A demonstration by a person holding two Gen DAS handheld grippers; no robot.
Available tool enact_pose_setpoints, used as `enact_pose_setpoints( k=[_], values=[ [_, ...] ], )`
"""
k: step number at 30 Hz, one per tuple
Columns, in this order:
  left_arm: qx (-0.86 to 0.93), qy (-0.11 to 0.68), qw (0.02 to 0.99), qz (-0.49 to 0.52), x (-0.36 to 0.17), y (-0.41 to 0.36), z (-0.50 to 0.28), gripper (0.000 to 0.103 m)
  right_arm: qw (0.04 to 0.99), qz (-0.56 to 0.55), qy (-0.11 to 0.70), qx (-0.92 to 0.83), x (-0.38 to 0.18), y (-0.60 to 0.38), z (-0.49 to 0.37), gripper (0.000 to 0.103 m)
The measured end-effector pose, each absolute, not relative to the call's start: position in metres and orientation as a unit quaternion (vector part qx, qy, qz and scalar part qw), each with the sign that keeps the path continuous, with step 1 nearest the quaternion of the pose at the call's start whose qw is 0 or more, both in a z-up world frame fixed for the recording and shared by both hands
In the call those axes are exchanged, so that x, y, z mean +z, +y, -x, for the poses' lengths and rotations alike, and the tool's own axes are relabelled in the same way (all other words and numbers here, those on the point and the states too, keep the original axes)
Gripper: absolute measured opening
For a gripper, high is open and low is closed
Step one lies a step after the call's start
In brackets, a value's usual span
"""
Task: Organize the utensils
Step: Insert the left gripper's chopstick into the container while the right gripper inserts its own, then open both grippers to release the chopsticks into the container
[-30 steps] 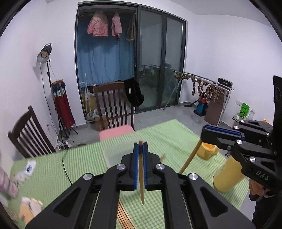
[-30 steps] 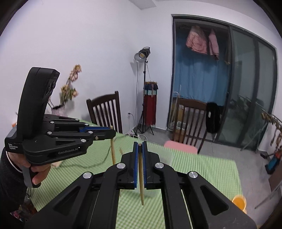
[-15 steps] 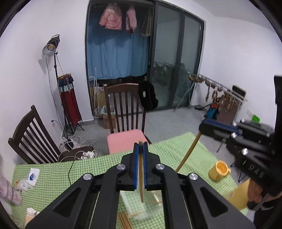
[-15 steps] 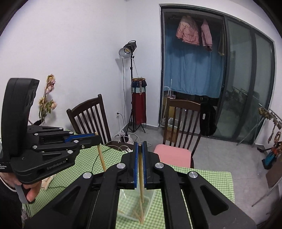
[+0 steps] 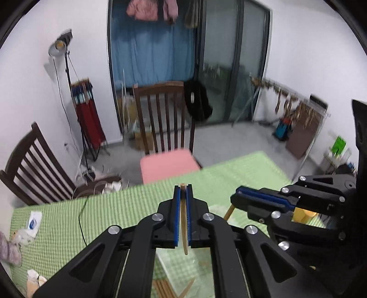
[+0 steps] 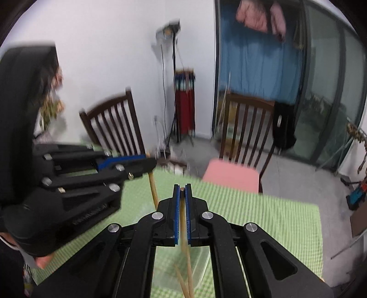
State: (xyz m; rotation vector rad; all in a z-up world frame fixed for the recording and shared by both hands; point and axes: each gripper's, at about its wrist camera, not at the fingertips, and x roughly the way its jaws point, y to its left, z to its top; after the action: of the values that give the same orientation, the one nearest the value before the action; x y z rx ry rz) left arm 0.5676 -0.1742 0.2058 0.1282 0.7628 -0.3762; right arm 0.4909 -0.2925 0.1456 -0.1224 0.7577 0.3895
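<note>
We are holding one chopstick in the left gripper and another chopstick in the right gripper, jaws clamped tight, both slanting down over the clear container on the near table, probably to drop them in.

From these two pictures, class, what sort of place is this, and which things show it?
Most likely a dining room at home: a table with a green checked cloth, wooden chairs around it, and clothes hung by a glass sliding door.
</note>
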Motion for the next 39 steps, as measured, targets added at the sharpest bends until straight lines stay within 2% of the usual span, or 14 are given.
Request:
enact_pose_setpoints(
  k=[5,8,11,12,13,14,15,16,17,21,28,32,34,39],
  values=[
    [-0.174,0.450,0.874,-0.057,0.149,-0.166,-0.581,0.002,0.884,0.064,0.422,0.191,0.115,-0.289,-0.503,0.005],
    [-0.166,0.455,0.872,-0.071,0.140,-0.162,-0.577,0.003,0.872,0.064,0.446,0.193,0.117,-0.289,-0.501,0.005],
    [-0.189,0.495,0.845,-0.068,0.135,-0.163,-0.574,0.003,0.857,0.071,0.472,0.194,0.115,-0.288,-0.496,0.007],
    [-0.188,0.504,0.840,-0.073,0.134,-0.163,-0.571,0.007,0.851,0.073,0.483,0.194,0.113,-0.289,-0.494,0.007],
    [-0.183,0.507,0.839,-0.081,0.134,-0.163,-0.568,0.016,0.845,0.070,0.495,0.190,0.110,-0.290,-0.493,0.008],
    [-0.182,0.508,0.837,-0.089,0.135,-0.163,-0.565,0.021,0.843,0.070,0.500,0.188,0.109,-0.291,-0.491,0.016],
    [-0.182,0.505,0.839,-0.089,0.138,-0.162,-0.561,0.029,0.843,0.068,0.500,0.186,0.110,-0.291,-0.489,0.036],
    [-0.179,0.499,0.843,-0.085,0.143,-0.160,-0.556,0.034,0.848,0.066,0.494,0.179,0.114,-0.293,-0.485,0.047],
    [-0.174,0.495,0.847,-0.081,0.150,-0.157,-0.551,0.035,0.853,0.064,0.489,0.173,0.119,-0.294,-0.482,0.057],
    [-0.176,0.474,0.859,-0.073,0.178,-0.146,-0.528,0.050,0.867,0.054,0.464,0.171,0.144,-0.298,-0.464,0.061],
    [-0.185,0.443,0.875,-0.069,0.220,-0.131,-0.475,0.059,0.891,0.068,0.419,0.160,0.183,-0.294,-0.415,0.063],
    [-0.181,0.425,0.883,-0.084,0.226,-0.120,-0.432,0.063,0.897,0.070,0.407,0.155,0.185,-0.296,-0.387,0.066],
    [-0.173,0.409,0.892,-0.083,0.227,-0.111,-0.409,0.069,0.904,0.075,0.394,0.152,0.185,-0.297,-0.370,0.067],
    [-0.150,0.335,0.925,-0.092,0.223,-0.085,-0.333,0.074,0.926,0.092,0.336,0.146,0.178,-0.297,-0.309,0.072]
  ],
)
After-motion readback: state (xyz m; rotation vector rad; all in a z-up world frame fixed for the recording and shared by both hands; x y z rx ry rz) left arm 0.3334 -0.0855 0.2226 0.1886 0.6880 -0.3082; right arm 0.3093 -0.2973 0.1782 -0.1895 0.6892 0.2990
